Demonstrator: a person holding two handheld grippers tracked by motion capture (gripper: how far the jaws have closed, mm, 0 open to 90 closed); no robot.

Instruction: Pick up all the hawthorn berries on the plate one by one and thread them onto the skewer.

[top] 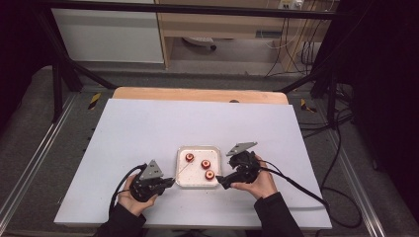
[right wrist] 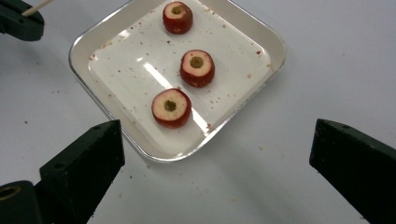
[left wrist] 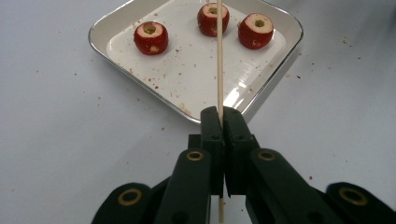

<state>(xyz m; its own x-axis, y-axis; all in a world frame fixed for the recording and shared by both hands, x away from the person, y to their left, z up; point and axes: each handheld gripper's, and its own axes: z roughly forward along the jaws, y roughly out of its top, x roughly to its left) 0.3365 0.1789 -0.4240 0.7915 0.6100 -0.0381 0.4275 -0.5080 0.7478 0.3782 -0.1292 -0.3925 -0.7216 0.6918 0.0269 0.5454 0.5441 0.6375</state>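
A white square tray (top: 197, 147) sits near the table's front edge and holds three cored red fruits (top: 206, 164). Left of it, my left gripper (top: 170, 181) is shut on a thin wooden skewer (top: 182, 171) that points over the tray. In the left gripper view the skewer (left wrist: 219, 60) runs up from the closed jaws (left wrist: 223, 116) toward the middle fruit (left wrist: 212, 19). My right gripper (top: 221, 181) is at the tray's right front corner. In the right gripper view it (right wrist: 215, 140) stands open, wide, with nothing between its jaws, just short of the nearest fruit (right wrist: 171, 108).
Crumbs and red peel flecks dot the tray floor (right wrist: 140, 70) and the white table sheet (top: 148, 123). A wooden strip (top: 197, 94) edges the table's far side. Cables (top: 341, 148) trail on the floor to the right. There is bare sheet behind and left of the tray.
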